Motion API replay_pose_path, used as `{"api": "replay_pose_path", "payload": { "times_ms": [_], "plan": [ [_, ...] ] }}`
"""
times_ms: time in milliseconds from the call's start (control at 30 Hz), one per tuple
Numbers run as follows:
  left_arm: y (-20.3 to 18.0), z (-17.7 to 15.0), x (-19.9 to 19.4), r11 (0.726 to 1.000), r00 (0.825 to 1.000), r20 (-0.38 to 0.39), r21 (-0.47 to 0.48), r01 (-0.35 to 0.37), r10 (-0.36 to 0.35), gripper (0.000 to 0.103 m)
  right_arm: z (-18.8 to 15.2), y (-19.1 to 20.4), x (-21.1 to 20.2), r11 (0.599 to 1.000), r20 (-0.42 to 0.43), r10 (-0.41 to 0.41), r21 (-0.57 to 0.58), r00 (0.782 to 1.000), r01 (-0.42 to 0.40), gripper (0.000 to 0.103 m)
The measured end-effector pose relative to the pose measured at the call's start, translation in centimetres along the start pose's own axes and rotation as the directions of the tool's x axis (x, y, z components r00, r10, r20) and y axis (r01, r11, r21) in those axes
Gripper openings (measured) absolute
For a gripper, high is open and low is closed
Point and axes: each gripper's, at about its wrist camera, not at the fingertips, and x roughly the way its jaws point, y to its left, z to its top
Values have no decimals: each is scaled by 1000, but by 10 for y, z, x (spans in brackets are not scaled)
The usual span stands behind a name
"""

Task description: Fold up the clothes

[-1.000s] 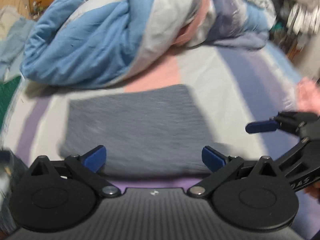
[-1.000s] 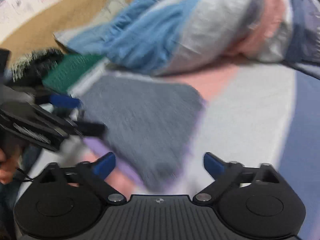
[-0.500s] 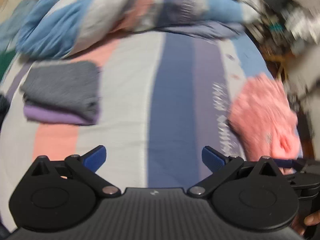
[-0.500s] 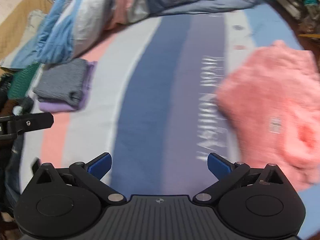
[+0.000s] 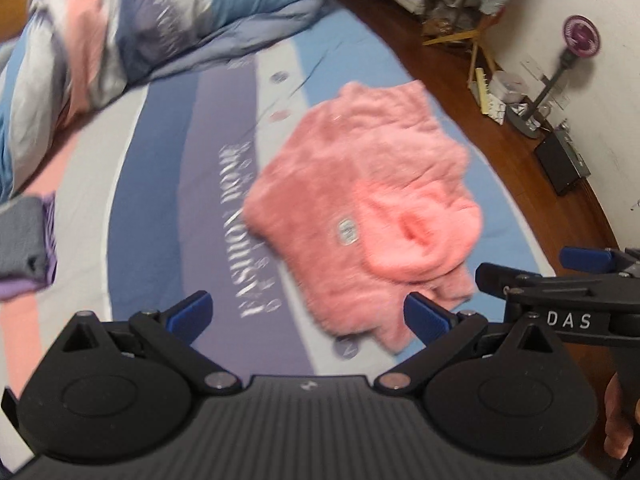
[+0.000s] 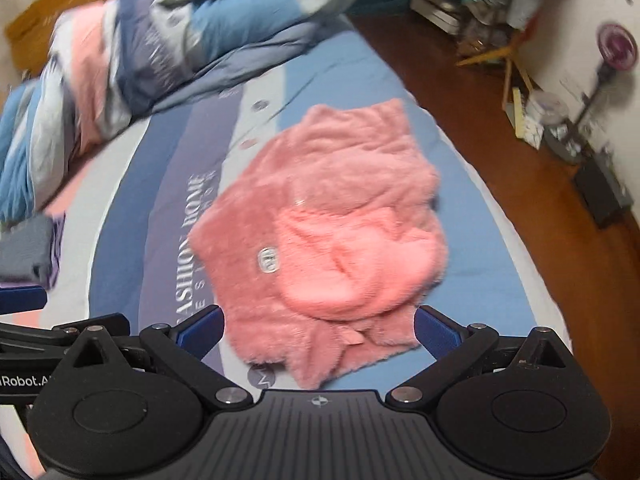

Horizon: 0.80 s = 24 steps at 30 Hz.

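Both grippers, left gripper [image 5: 306, 316] and right gripper [image 6: 318, 332], gaped wide and empty above the rumpled fluffy pink sweater [image 6: 328, 236] on the striped bed [image 6: 160, 168]; seemingly poised to grasp it for folding.

Pink sweaters [image 6: 328, 236]: one
Folded clothes [image 6: 28, 250]: two, stacked
Quilts [image 6: 132, 52]: one
Fans [image 6: 616, 50]: one

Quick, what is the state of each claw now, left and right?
Left claw: open, holding nothing, above the bed near the pink sweater.
Right claw: open, holding nothing, over the sweater's near edge.
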Motion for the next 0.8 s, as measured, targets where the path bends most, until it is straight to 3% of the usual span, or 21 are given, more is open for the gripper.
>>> {"api": "replay_pose_path", "payload": {
  "times_ms": [67,167,300,433,600,800],
  "plan": [
    [-17,5,-5,1000,999,37,5,-2,2,103,0,-26,-5,997,13,41,61,999,-42,103],
    [-35,12,-11,1000,996,88,7,-4,3,103,-1,-43,-10,997,31,47,64,998,-49,103],
    [-43,21,-12,1000,997,78,10,14,-15,103,1,-49,-10,996,25,61,57,998,-62,103],
    [-35,26,-6,994,995,36,-58,95,-93,103,7,-51,-9,995,0,80,62,997,-80,102],
    [-17,29,-2,969,981,29,-151,195,-193,103,15,-48,-5,993,-18,107,54,994,-105,102],
    [-6,30,-8,966,979,63,-162,201,-193,103,21,-41,-1,992,-31,117,43,993,-115,102]
  ]
}}
